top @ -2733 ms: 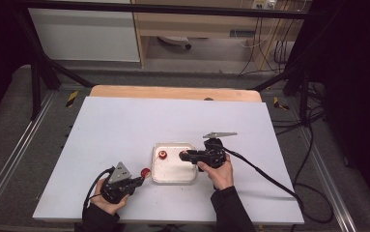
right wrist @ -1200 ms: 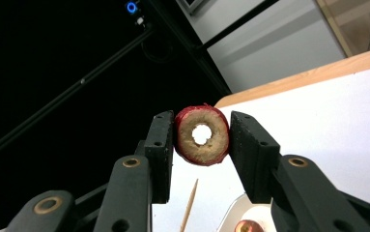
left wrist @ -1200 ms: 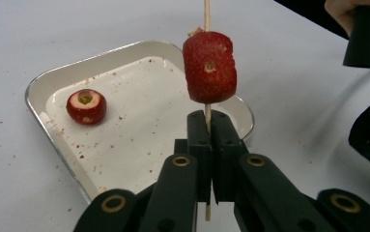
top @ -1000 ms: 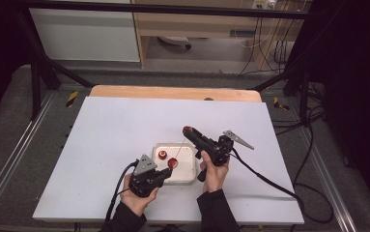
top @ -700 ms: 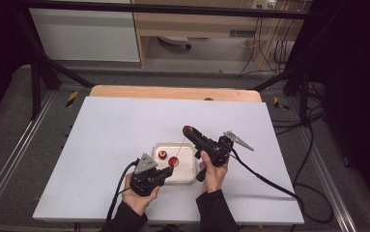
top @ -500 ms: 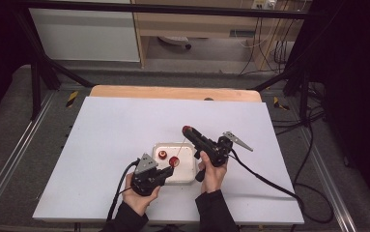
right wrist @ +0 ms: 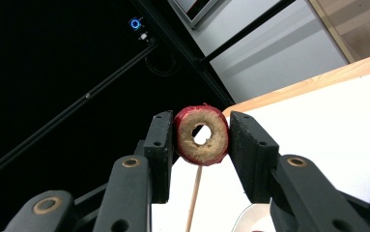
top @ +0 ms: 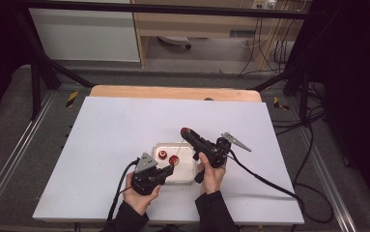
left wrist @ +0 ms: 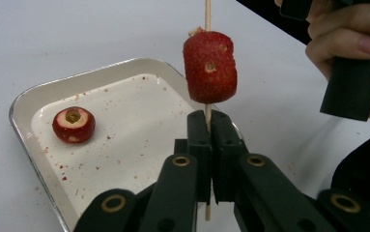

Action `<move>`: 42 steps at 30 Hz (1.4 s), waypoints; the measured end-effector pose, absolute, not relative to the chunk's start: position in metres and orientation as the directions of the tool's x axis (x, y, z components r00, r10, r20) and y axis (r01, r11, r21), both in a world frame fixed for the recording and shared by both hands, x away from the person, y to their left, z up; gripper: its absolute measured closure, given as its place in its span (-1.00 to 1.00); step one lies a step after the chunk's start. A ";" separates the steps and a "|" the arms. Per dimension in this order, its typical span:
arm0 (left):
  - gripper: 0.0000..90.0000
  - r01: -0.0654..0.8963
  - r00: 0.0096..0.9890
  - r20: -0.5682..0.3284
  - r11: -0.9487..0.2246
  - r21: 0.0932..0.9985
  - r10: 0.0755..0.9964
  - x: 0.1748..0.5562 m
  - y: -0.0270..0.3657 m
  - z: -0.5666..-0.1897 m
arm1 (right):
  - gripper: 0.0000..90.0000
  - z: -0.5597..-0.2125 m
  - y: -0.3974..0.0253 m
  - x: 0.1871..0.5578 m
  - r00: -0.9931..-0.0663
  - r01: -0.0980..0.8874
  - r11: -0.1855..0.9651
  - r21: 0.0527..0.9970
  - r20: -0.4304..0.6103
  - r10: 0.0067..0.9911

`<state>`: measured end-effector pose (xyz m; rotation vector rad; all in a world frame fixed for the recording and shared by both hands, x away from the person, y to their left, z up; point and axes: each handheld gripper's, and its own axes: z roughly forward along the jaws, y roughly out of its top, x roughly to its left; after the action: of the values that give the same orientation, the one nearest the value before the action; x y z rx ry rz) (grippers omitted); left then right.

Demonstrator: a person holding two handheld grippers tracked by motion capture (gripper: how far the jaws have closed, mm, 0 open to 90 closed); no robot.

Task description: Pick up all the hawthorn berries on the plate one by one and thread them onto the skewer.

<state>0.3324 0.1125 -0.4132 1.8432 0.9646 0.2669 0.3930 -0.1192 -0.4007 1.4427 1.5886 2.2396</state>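
a thin wooden skewer [left wrist: 207,118] is being held upright, clamped near its lower end, and a red cored fruit [left wrist: 209,67] with small holes in its skin is being carried on it above the clamp. a second red fruit ring [right wrist: 202,136], pale inside and with a hole through its middle, is being gripped by its sides and held raised with the hole facing the right gripper view. a third red piece [left wrist: 73,124] is lying in the shallow white tray [left wrist: 28,99], hollow upward.

One fruit piece [top: 163,154] in the tray [top: 187,175] mid-table, another [top: 174,160] on a skewer [left wrist: 207,118] just right.
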 end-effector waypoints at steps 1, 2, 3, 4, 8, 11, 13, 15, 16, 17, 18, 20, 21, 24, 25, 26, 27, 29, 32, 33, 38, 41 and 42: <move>0.95 0.500 0.655 -0.233 -0.181 0.847 0.719 0.333 0.112 -0.413 | 0.40 -0.401 -0.119 0.392 -0.565 0.452 -0.473 0.756 0.654 0.504; 0.95 0.503 0.653 -0.238 -0.177 0.846 0.719 0.333 0.111 -0.413 | 0.40 -0.403 -0.118 0.392 -0.567 0.448 -0.473 0.759 0.650 0.506; 0.95 0.507 0.650 -0.243 -0.171 0.845 0.720 0.333 0.111 -0.413 | 0.40 -0.403 -0.117 0.392 -0.566 0.450 -0.472 0.758 0.651 0.506; 0.95 0.508 0.649 -0.245 -0.171 0.844 0.720 0.333 0.111 -0.413 | 0.40 -0.404 -0.117 0.392 -0.567 0.450 -0.472 0.758 0.651 0.505; 0.96 0.506 0.643 -0.250 -0.157 0.848 0.724 0.334 0.110 -0.413 | 0.40 -0.406 -0.115 0.390 -0.567 0.449 -0.475 0.756 0.653 0.503; 0.96 0.495 0.641 -0.239 -0.154 0.855 0.730 0.334 0.109 -0.412 | 0.40 -0.407 -0.114 0.389 -0.565 0.453 -0.475 0.755 0.655 0.502; 0.96 0.497 0.639 -0.244 -0.150 0.855 0.729 0.334 0.109 -0.412 | 0.40 -0.408 -0.114 0.388 -0.561 0.464 -0.473 0.749 0.661 0.498; 0.96 0.497 0.639 -0.241 -0.154 0.854 0.730 0.334 0.109 -0.412 | 0.41 -0.408 -0.113 0.388 -0.562 0.468 -0.469 0.749 0.662 0.496; 0.96 0.494 0.639 -0.232 -0.160 0.855 0.733 0.335 0.109 -0.413 | 0.41 -0.409 -0.113 0.387 -0.562 0.466 -0.469 0.750 0.660 0.498; 0.96 0.495 0.638 -0.230 -0.163 0.853 0.735 0.335 0.109 -0.413 | 0.41 -0.408 -0.113 0.387 -0.562 0.468 -0.468 0.749 0.661 0.496; 0.96 0.500 0.640 -0.235 -0.165 0.850 0.732 0.336 0.108 -0.414 | 0.41 -0.409 -0.113 0.386 -0.563 0.466 -0.466 0.752 0.659 0.499; 0.96 0.498 0.640 -0.234 -0.164 0.852 0.732 0.336 0.108 -0.414 | 0.41 -0.408 -0.113 0.385 -0.563 0.467 -0.458 0.757 0.654 0.506; 0.96 0.496 0.641 -0.233 -0.164 0.852 0.731 0.336 0.108 -0.414 | 0.41 -0.408 -0.113 0.384 -0.561 0.465 -0.454 0.760 0.650 0.513; 0.96 0.491 0.641 -0.224 -0.168 0.855 0.734 0.335 0.108 -0.413 | 0.42 -0.408 -0.114 0.385 -0.555 0.468 -0.451 0.760 0.650 0.520; 0.96 0.486 0.638 -0.214 -0.171 0.857 0.739 0.335 0.109 -0.412 | 0.42 -0.408 -0.113 0.385 -0.554 0.470 -0.453 0.758 0.653 0.517; 0.96 0.484 0.636 -0.210 -0.172 0.858 0.743 0.335 0.109 -0.412 | 0.42 -0.408 -0.113 0.385 -0.551 0.474 -0.455 0.754 0.657 0.514; 0.96 0.485 0.637 -0.212 -0.171 0.858 0.741 0.335 0.109 -0.412 | 0.42 -0.407 -0.114 0.385 -0.550 0.479 -0.456 0.750 0.661 0.511; 0.96 0.486 0.636 -0.213 -0.170 0.857 0.742 0.335 0.109 -0.412 | 0.43 -0.407 -0.114 0.385 -0.545 0.483 -0.460 0.745 0.667 0.507; 0.96 0.485 0.635 -0.209 -0.174 0.857 0.744 0.336 0.107 -0.413 | 0.43 -0.407 -0.114 0.385 -0.544 0.481 -0.462 0.745 0.667 0.509; 0.96 0.487 0.635 -0.207 -0.177 0.856 0.745 0.336 0.107 -0.413 | 0.43 -0.407 -0.113 0.385 -0.544 0.480 -0.463 0.745 0.667 0.509; 0.96 0.472 0.641 -0.190 -0.187 0.861 0.744 0.335 0.106 -0.414 | 0.43 -0.407 -0.114 0.382 -0.547 0.477 -0.454 0.753 0.659 0.516; 0.96 0.447 0.648 -0.169 -0.191 0.874 0.743 0.333 0.107 -0.412 | 0.44 -0.406 -0.114 0.384 -0.546 0.485 -0.460 0.744 0.668 0.506; 0.96 0.441 0.651 -0.161 -0.196 0.876 0.742 0.332 0.107 -0.412 | 0.44 -0.406 -0.115 0.385 -0.547 0.488 -0.461 0.741 0.671 0.500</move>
<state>0.3324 0.1074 -0.4121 1.8344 0.9422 0.3640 0.3850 -0.1146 -0.4056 1.4910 1.6270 2.2248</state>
